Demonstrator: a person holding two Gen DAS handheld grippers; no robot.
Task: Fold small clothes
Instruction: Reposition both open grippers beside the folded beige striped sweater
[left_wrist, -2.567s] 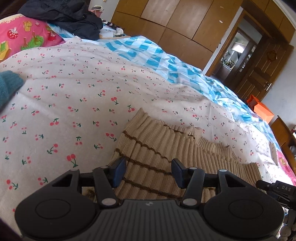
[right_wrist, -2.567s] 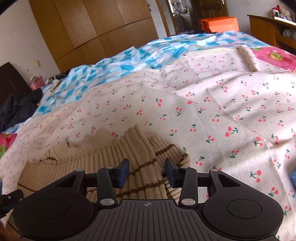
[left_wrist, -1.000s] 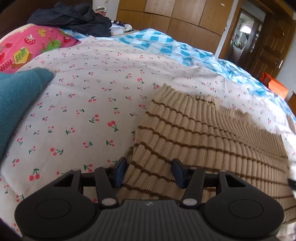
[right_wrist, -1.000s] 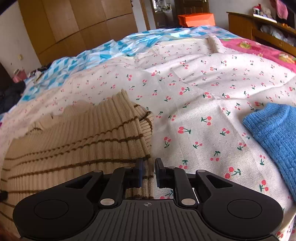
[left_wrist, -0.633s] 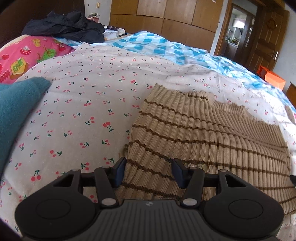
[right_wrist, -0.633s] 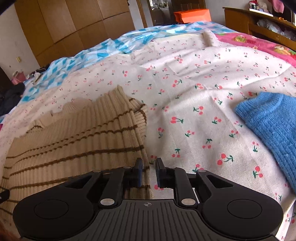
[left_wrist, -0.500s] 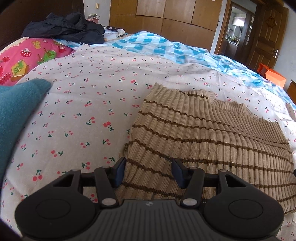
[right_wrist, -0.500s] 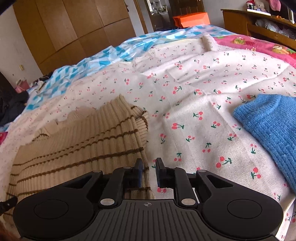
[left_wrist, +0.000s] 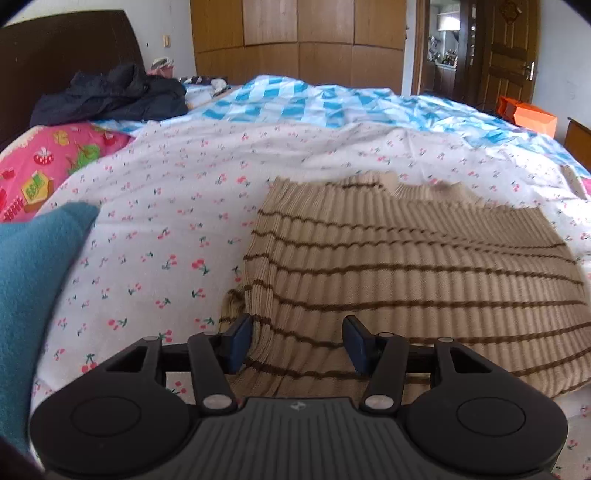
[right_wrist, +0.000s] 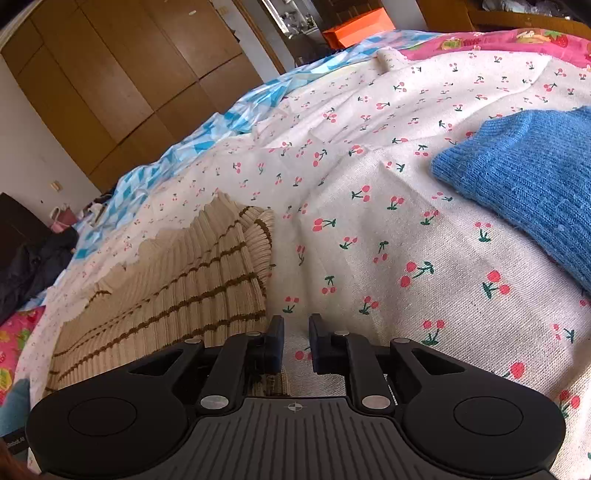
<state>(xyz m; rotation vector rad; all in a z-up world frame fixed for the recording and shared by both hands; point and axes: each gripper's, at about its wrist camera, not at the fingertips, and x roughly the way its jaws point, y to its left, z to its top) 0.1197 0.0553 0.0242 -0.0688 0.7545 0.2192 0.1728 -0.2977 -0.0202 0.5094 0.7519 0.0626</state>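
Note:
A beige ribbed sweater with brown stripes (left_wrist: 406, 266) lies spread on the cherry-print sheet (left_wrist: 166, 192). Its near edge rises up to my left gripper (left_wrist: 297, 343), whose jaws stand fairly wide with a fold of the knit filling the gap from pad to pad. In the right wrist view the same sweater (right_wrist: 177, 295) runs off to the left. My right gripper (right_wrist: 295, 343) is nearly shut at its near right corner. A bit of ribbed hem shows deep between the fingers and bare sheet (right_wrist: 406, 221) shows between the tips.
A teal knit garment (left_wrist: 33, 280) lies at the left, a blue knit one (right_wrist: 528, 177) at the right. A dark jacket (left_wrist: 110, 96) and pink pillow (left_wrist: 48, 158) are by the headboard. A blue checked quilt (left_wrist: 314, 99) covers the far side, before wooden wardrobes and an orange box (left_wrist: 524, 116).
Both hands shifted and rolled, tilting both views. The sweater stays fixed at each gripper and now lies flatter and wider between them. The blue knit fills more of the right view.

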